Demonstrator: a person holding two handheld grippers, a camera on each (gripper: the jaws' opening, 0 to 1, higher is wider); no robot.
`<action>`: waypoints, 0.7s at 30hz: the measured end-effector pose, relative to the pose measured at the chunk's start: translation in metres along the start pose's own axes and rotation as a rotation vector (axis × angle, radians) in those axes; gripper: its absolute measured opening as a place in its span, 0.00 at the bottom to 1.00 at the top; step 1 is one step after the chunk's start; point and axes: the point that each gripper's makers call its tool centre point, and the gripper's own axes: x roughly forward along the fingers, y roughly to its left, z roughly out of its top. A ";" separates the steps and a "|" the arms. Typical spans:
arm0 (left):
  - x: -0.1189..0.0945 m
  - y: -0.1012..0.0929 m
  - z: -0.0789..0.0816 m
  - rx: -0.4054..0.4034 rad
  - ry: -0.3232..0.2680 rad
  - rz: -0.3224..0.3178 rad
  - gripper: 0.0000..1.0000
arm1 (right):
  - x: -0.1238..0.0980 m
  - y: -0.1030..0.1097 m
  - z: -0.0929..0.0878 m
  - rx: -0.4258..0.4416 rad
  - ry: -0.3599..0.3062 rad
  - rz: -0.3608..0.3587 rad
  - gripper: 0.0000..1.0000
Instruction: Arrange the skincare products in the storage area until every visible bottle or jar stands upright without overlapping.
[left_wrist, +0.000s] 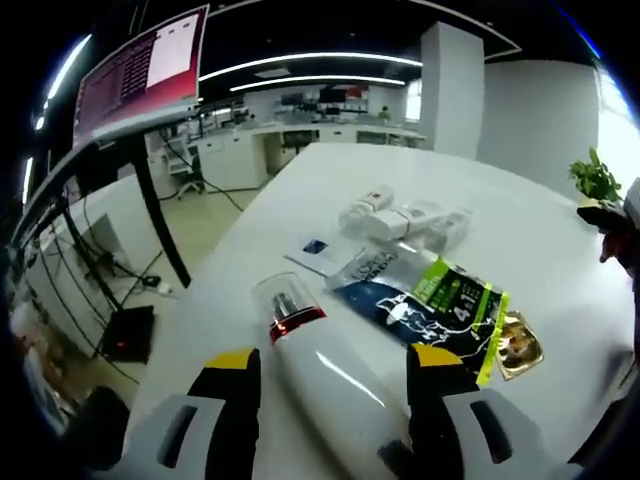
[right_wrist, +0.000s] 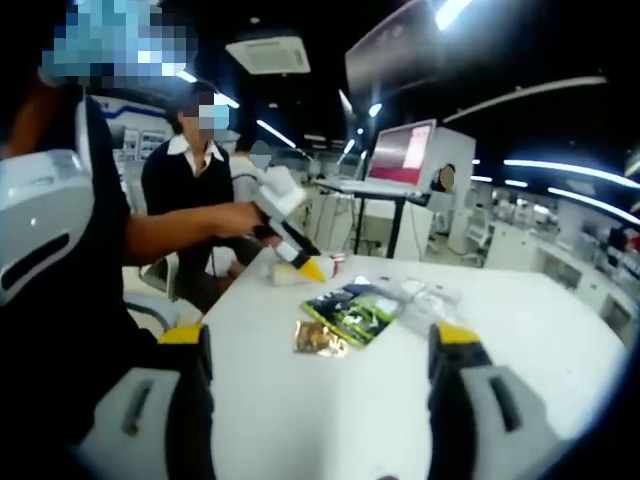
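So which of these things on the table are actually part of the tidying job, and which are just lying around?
Part of the job:
- white bottle, lying between the left gripper jaws
- small bottles, lying flat further back

Just lying about:
- green and blue packets
- gold sachet
- card
- monitor
- plant

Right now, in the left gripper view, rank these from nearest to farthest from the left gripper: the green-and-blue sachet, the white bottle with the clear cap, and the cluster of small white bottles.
1. White bottle with clear cap: lying between the left gripper's jaws.
2. Green-and-blue sachet: flat on the table, just beyond, to the right.
3. Cluster of small white bottles: lying down, farthest up the table.
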 end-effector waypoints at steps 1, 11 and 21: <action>0.001 0.000 0.000 -0.002 0.002 -0.002 0.58 | 0.001 0.000 0.000 0.002 -0.002 0.002 0.90; 0.008 -0.001 0.001 0.005 0.052 -0.008 0.47 | 0.005 -0.002 -0.006 0.014 -0.001 0.011 0.89; 0.014 -0.002 -0.002 0.045 0.102 -0.006 0.43 | 0.009 -0.001 -0.009 0.018 0.007 0.024 0.89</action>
